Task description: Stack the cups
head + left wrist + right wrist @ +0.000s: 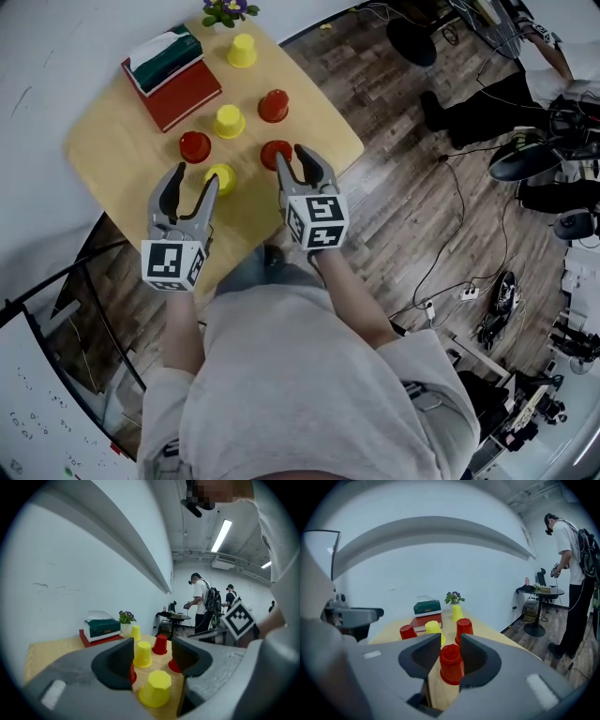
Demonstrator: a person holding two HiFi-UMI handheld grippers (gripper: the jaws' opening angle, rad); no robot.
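Head view: six upturned cups stand singly on the table [103, 141]. The left gripper [195, 178] hangs over the near yellow cup [221, 176], and the right gripper [292, 159] is at the near red cup [275, 150].

Left gripper view: the jaws stand wide and the yellow cup lies just ahead, untouched.

Right gripper view: the jaws have narrowed onto the red cup's sides.

Stacking seems barely begun. The next move is to lift this cup straight and lower it squarely over another.

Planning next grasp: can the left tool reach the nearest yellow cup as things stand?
Likely yes: the left tool has its jaws apart and the yellow cup sits just ahead, in line with the gap, nothing between.
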